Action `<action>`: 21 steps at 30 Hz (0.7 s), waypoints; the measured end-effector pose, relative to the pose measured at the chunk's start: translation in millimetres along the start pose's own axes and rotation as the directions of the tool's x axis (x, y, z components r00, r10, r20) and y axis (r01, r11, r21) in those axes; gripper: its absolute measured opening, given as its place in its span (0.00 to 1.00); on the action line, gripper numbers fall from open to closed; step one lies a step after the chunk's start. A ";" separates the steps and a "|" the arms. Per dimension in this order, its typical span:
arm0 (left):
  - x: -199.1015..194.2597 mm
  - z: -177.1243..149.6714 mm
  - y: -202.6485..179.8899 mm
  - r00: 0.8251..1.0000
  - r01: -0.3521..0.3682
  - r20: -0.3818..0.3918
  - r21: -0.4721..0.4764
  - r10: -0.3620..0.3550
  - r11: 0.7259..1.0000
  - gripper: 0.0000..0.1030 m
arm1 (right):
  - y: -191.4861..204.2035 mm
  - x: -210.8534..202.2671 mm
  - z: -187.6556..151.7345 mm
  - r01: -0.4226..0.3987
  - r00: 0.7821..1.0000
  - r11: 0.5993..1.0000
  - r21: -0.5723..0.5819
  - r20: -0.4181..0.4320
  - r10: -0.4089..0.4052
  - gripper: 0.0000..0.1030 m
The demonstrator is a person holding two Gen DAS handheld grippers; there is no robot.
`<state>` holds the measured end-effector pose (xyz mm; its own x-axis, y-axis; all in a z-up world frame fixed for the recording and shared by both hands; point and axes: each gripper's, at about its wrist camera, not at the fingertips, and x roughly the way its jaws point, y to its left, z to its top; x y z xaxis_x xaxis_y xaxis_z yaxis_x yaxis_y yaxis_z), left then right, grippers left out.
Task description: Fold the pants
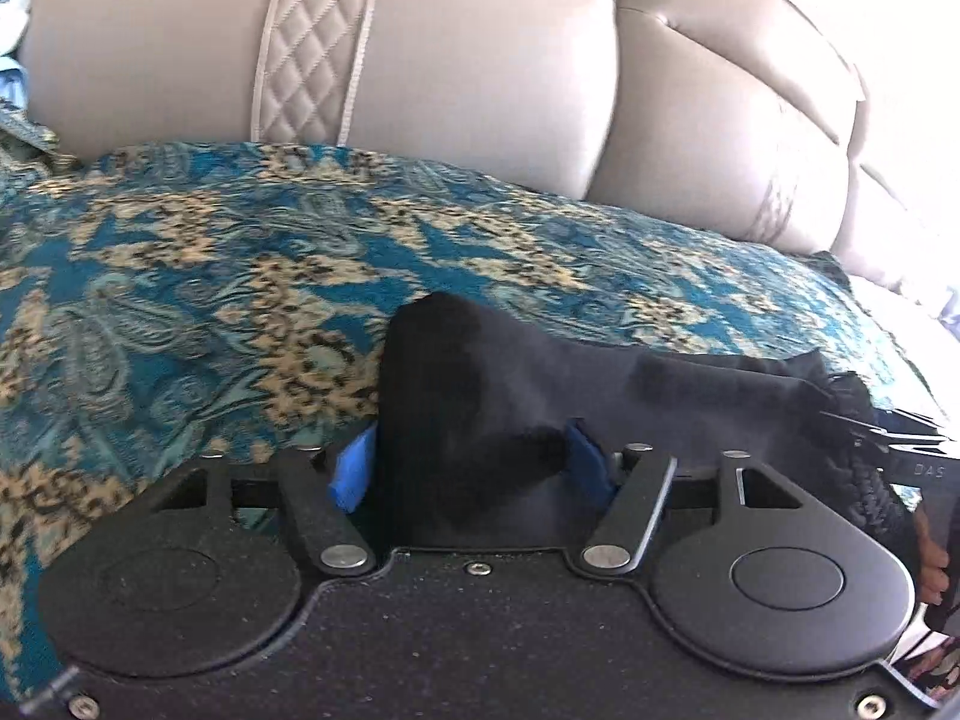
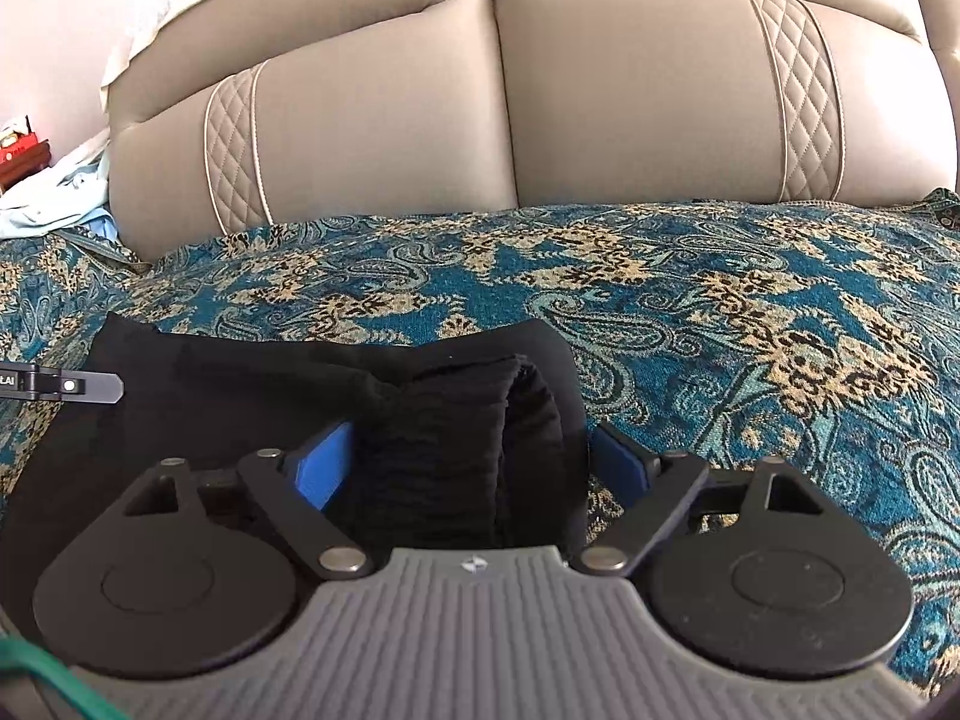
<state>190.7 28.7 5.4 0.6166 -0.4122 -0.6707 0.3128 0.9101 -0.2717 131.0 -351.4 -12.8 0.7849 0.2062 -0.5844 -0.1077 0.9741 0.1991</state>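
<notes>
The black pants [image 1: 480,396] lie bunched on the patterned teal bedspread [image 1: 180,276]. In the left wrist view my left gripper [image 1: 468,471] has its blue pads [image 1: 351,474] against both sides of a raised fold of the pants. In the right wrist view my right gripper [image 2: 471,465] holds a thick, gathered roll of the pants [image 2: 456,438] between widely set blue pads [image 2: 324,468]. The rest of the pants spreads to the left, where a finger of the other gripper [image 2: 90,387] reaches in. The cloth hides the fingertips in both views.
A beige padded headboard [image 2: 480,120] with quilted stripes rises behind the bedspread [image 2: 750,312]. Light blue cloth [image 2: 54,204] lies at the far left beside a small red item [image 2: 21,150]. A hand [image 1: 933,552] shows at the right edge of the left wrist view.
</notes>
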 end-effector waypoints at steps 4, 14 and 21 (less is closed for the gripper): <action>1.3 -3.2 -0.5 1.000 0.028 0.014 0.015 -0.028 1.000 0.59 | 1.1 -0.7 -2.8 -0.002 1.000 1.000 0.006 0.009 0.002 0.81; 11.8 -7.0 -8.7 0.996 0.079 0.027 0.044 -0.080 0.996 0.97 | 4.1 -5.8 -6.0 -0.049 0.999 0.998 0.025 0.013 0.049 0.64; -0.5 -10.6 -19.3 0.992 -0.100 0.085 0.056 0.095 0.993 0.27 | 8.6 -12.2 -10.3 -0.073 0.997 0.996 0.046 0.031 0.072 0.48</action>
<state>176.7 11.7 3.7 0.7025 -0.3256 -0.6328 0.2891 0.9431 -0.1643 114.2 -344.6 -12.0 0.7935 0.2725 -0.5441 -0.1368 0.9511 0.2769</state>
